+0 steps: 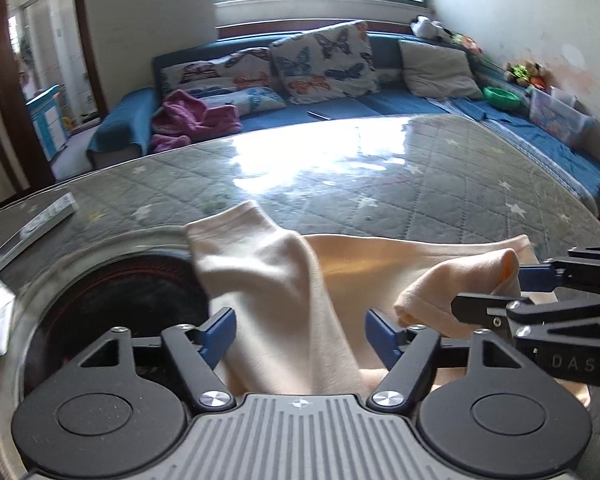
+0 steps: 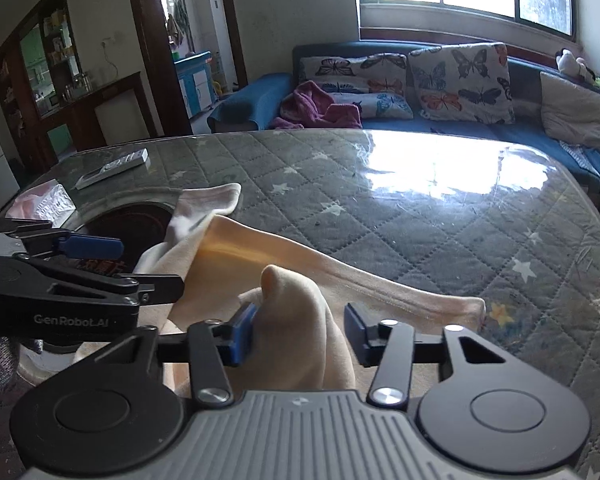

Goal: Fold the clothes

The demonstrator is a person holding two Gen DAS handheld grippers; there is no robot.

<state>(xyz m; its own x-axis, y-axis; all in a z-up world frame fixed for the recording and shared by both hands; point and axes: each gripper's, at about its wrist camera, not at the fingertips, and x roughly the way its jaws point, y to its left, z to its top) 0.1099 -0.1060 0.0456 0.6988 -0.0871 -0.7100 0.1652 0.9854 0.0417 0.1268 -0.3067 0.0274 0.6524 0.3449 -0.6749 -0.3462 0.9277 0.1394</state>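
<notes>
Left wrist view, both tools (image 1: 300,330) (image 2: 300,330) spread, cream garment (image 1: 276,280) between, hem blurred

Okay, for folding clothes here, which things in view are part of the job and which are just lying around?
Part of the job:
cream garment
left gripper, jaws open
right gripper, jaws open
quilted table, the work surface

Just lying about:
remote control
pink robe on the sofa
butterfly pillows
green bowl

One cream garment (image 1: 284,280), one remote (image 2: 114,168), two butterfly cushions (image 2: 460,80).
</notes>
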